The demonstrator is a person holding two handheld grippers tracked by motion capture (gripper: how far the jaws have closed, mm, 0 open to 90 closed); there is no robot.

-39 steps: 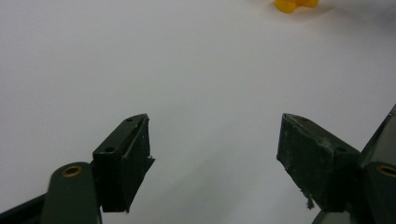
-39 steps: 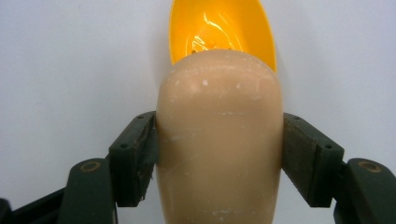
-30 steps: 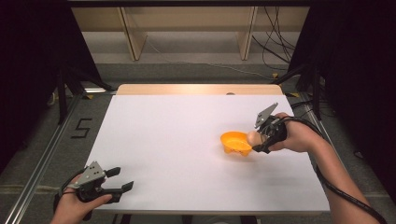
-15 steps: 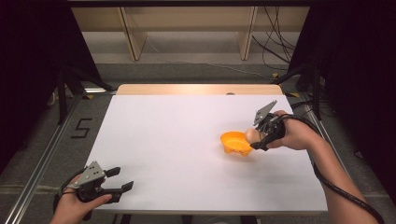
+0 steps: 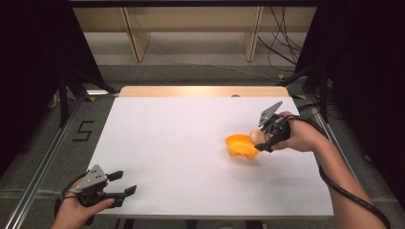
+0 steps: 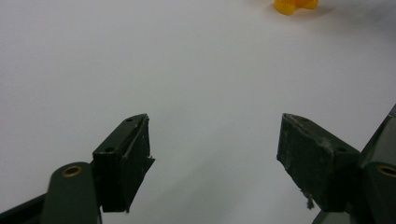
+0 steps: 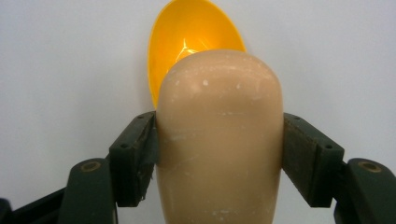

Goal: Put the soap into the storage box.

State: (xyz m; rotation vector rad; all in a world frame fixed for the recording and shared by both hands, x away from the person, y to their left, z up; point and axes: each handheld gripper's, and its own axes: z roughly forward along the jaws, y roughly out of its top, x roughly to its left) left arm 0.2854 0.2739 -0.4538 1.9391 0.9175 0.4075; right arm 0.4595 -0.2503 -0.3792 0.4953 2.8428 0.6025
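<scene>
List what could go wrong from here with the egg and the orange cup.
1. The right gripper clamps the beige egg on its smooth, rounded sides, so it might slip out before reaching the orange cup.
2. The cup looks light and stands free on the white table; a nudge from the egg could tip or slide it.
3. The left gripper is open at the near edge, too far away to steady the cup.

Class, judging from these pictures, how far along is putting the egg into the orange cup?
Done: the right tongs have gripped the tan egg and brought it beside the orange cup. In hand: holding it at the rim. Left: setting it inside and releasing. The left tongs wait open.
</scene>
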